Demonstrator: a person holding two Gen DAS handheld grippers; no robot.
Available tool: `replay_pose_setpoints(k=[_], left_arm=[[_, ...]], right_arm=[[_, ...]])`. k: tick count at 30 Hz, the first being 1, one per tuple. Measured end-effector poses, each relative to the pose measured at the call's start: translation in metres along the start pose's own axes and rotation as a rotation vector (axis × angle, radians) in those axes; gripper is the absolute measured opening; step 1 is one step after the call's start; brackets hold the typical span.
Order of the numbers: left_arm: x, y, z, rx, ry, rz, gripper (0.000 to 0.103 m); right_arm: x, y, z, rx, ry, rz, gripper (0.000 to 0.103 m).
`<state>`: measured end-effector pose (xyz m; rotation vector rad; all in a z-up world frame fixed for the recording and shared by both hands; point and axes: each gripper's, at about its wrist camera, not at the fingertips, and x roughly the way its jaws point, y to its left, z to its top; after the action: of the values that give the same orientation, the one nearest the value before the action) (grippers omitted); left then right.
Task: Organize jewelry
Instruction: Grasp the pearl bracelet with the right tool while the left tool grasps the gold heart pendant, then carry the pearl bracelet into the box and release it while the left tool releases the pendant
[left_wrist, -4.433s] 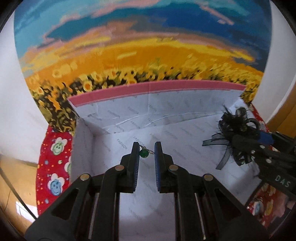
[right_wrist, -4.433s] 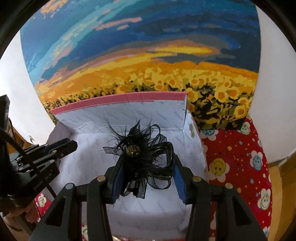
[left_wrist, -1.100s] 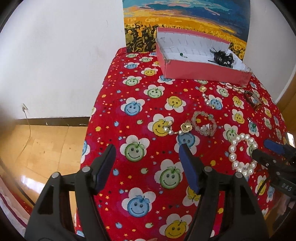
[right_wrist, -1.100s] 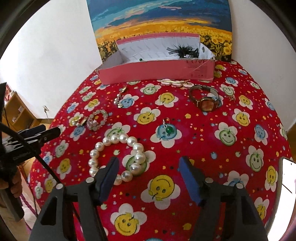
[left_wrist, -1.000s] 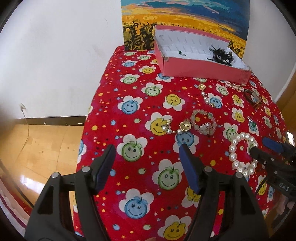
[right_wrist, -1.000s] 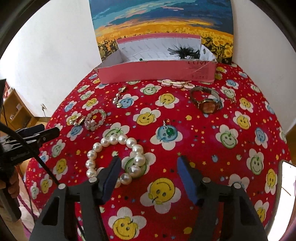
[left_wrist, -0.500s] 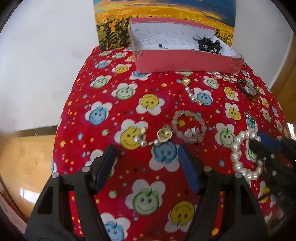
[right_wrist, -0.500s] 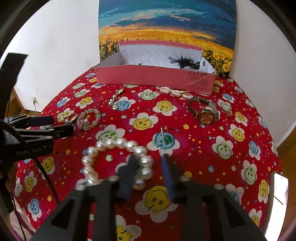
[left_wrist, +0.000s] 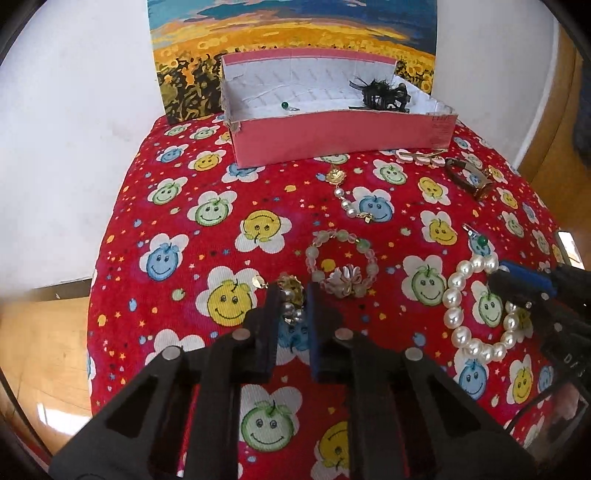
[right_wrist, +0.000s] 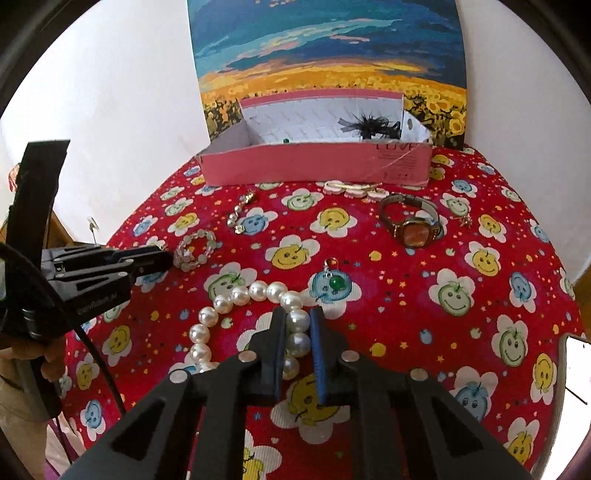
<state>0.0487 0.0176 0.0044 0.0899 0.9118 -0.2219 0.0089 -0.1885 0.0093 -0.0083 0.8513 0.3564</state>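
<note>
Surface is a red cloth (left_wrist: 192, 173) w/ smiley-face flowers all over, looks like it's draped on a rounded table. White wall behind, and a sunflower-field painting (right_wrist: 328, 62) leaning against it at the back. Wood floor (left_wrist: 40, 350) visible down the left side in the left wrist view.

Pink box (left_wrist: 343, 133) sits at the far edge right in front of the painting, white lining inside. In it: a black feathery hair piece (left_wrist: 382, 92) toward the right end and a small green-bead earring (left_wrist: 286, 106) nearer the middle, well apart from each other.

Loose stuff on the cloth btw the box and the grippers: pearl drop earring (left_wrist: 347, 192), clear bead bracelet w/ a flower charm (left_wrist: 341, 264), a watch (right_wrist: 412, 221) w/ an orange face, a pinkish hair clip (right_wrist: 351, 186) just in front of the box, and a green pendant (right_wrist: 334, 280) sitting on a blue smiley.

Left gripper (left_wrist: 291, 295) is closed down narrow on a gold-and-pearl earring (left_wrist: 291, 291), which is still low at the cloth, just beside the bead bracelet. Can't tell if it's lifted off or not.

Right gripper (right_wrist: 297, 319) is also pinched narrow, clamped on the pearl bracelet (right_wrist: 236, 299). A couple pearls sit btw the blue pads (right_wrist: 317, 339), rest of the loop lies on the cloth curving off to the left. Green pendant is near the tips, not touching.
</note>
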Motion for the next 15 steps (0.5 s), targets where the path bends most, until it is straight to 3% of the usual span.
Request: replay_pose_setpoints(k=[15], left_arm=[[-0.049,0.005,0.008,-0.047,-0.081,-0.034,0.005]], right_arm=[[-0.044,0.002,0.014,0.0,-0.113,0.025,0.015]])
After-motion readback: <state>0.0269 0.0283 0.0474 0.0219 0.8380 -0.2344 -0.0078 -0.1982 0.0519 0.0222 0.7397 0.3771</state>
